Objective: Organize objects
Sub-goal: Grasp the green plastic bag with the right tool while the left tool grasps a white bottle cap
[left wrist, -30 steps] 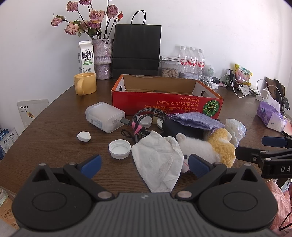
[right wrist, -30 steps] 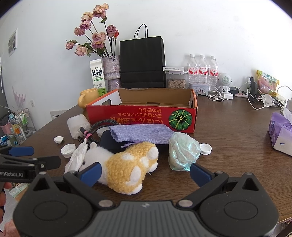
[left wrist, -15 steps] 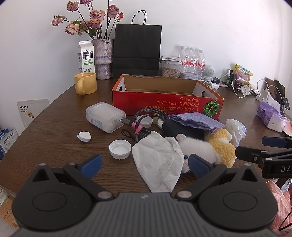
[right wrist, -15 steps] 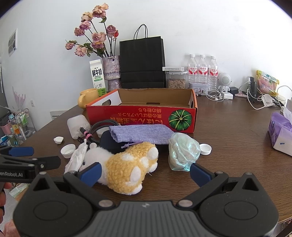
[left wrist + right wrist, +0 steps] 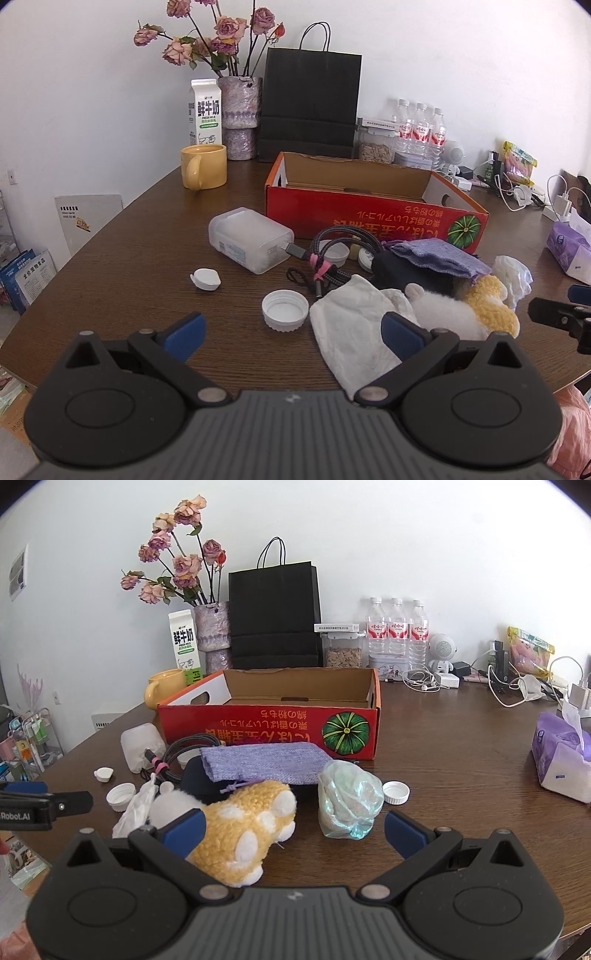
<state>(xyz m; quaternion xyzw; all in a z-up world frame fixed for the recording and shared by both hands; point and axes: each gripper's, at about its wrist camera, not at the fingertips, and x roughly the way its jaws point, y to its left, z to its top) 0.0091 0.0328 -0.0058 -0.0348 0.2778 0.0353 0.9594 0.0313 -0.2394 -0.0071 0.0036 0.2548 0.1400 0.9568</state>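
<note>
Several loose things lie heaped on the brown table (image 5: 461,760) just in front of the red cardboard box (image 5: 269,725), which stands empty at about twelve o'clock in both wrist views. Nearest the right gripper (image 5: 293,829) is the yellow-and-white plush toy (image 5: 243,823), with a crumpled clear plastic bag (image 5: 349,797) at one o'clock of it and a purple cloth pouch (image 5: 262,762) behind. The left gripper (image 5: 291,334) faces a white crumpled tissue (image 5: 354,325) at one o'clock and a white bottle cap (image 5: 285,309) straight ahead; a clear plastic container (image 5: 249,238) and a coiled cable (image 5: 332,254) sit further out. Sorting looks barely begun: nothing is in the box. Next comes choosing one item, probably the plush toy or tissue, and closing on it. Both tongs gape wide, holding and touching nothing.
</note>
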